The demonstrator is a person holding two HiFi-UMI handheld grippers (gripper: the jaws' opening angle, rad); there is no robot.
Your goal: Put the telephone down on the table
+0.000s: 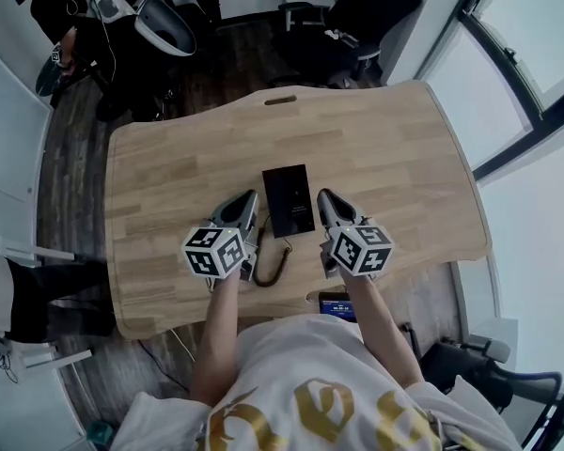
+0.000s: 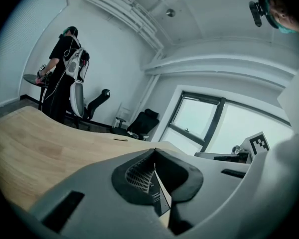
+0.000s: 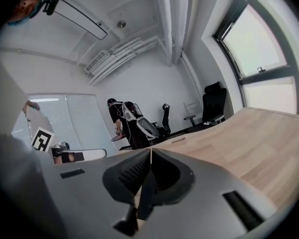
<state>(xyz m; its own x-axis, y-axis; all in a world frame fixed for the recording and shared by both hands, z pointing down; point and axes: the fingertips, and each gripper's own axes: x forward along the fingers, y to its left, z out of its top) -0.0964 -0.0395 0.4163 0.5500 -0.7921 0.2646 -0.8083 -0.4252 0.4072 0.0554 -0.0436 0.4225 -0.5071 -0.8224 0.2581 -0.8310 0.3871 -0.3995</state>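
Note:
The telephone (image 1: 289, 200), a flat black rectangle, lies on the light wooden table (image 1: 169, 177) with its coiled cord (image 1: 272, 265) trailing toward me. My left gripper (image 1: 250, 198) hovers just left of it and my right gripper (image 1: 323, 196) just right of it, both pointing away from me. Neither tip overlaps the telephone. In the left gripper view the left gripper's (image 2: 155, 156) jaws are pressed together, and in the right gripper view the right gripper's (image 3: 150, 156) jaws also meet. I see nothing held in either. Only a dark sliver shows in the slit beneath each pair.
A small device with a lit screen (image 1: 336, 303) sits at the table's near edge by my right arm. A person (image 1: 70, 17) stands at a round stand beyond the far left corner. Office chairs (image 1: 357, 26) are behind the table and windows (image 1: 536, 54) on the right.

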